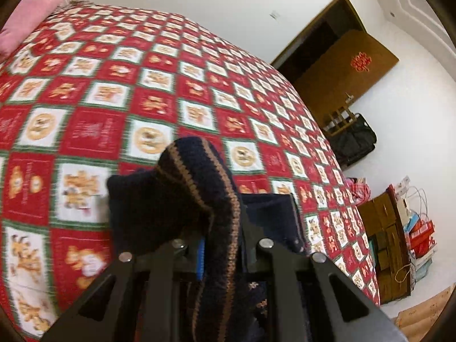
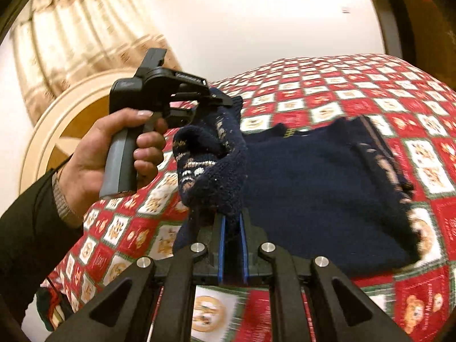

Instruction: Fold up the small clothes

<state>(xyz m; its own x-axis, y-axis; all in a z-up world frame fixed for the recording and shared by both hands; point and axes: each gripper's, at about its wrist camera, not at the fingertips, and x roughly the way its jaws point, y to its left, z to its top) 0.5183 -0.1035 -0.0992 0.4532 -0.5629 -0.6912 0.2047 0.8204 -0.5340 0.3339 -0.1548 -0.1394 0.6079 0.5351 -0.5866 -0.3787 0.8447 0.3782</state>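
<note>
While lifted at one edge, navy knitted sweater (image 2: 299,199) mostly spread on quilted bed (image 2: 370,91). Right gripper (image 2: 232,228) fingers clamped on a bunched fold; left gripper (image 2: 211,99) fingers likewise pinching raised knit, apparently a striped hem, though blur hampers certainty. Recommend carrying both held points across together at even height, keeping the edge taut, laying it square over the flat body before release.

sweater (image 2: 313,188): we see coarse knitted wool, matt
bedspread (image 1: 114,91): we see printed cloth, matt
right gripper (image 2: 232,245): we see matt black plastic, shiny metal bolts
</note>
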